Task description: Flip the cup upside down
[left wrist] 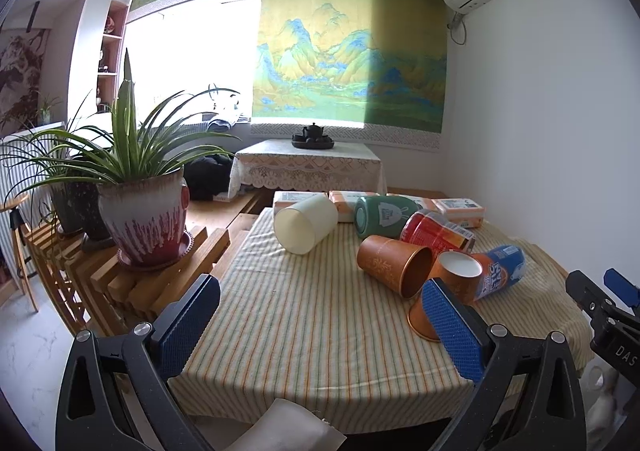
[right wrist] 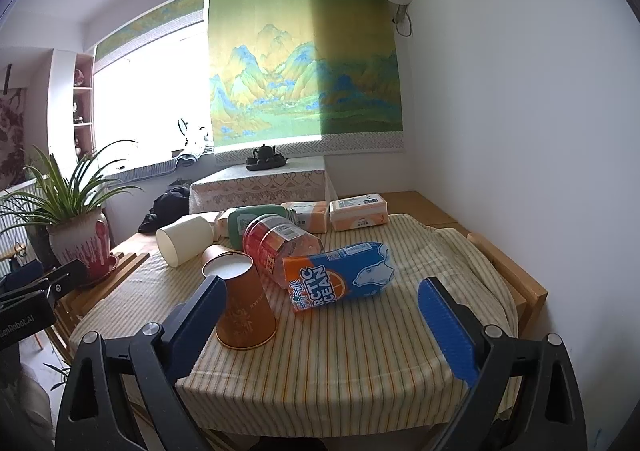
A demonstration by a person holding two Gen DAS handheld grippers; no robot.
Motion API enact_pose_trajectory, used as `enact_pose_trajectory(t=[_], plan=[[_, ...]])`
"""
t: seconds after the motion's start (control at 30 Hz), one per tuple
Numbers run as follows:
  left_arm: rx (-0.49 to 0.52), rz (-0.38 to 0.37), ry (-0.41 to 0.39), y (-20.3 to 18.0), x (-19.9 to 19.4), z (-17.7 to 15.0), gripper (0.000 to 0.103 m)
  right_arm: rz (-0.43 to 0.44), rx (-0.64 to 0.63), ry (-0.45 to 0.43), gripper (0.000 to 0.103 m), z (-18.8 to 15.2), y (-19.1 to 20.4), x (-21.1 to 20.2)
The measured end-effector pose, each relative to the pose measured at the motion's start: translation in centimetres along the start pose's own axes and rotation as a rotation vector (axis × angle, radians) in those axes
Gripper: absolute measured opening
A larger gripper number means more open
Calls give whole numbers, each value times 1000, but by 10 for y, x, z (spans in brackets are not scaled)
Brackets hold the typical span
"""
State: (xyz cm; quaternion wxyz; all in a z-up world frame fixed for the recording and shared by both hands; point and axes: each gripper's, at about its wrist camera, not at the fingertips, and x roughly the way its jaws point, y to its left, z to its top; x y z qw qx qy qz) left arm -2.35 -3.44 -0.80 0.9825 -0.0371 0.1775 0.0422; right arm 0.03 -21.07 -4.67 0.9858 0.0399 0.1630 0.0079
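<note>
Right wrist view: my right claw [right wrist: 320, 311] gapes wide and empty beside the orange paper cup [right wrist: 245, 311] standing mouth-down on the striped desk [right wrist: 340, 363]; light, crushable, I'd pinch its mid-wall gently.

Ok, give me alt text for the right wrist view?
An orange paper cup stands upside down on the striped tablecloth, just ahead of the open right hand-held gripper. Behind it lie an Arctic Ocean can, a red jar and a cream cup.
</note>
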Motion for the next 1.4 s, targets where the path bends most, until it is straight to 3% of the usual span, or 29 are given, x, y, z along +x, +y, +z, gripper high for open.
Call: enact_pose_trajectory(t=[1.4], plan=[[20, -8, -5, -8, 1, -1, 102, -5, 12, 13, 95, -3, -4, 3]])
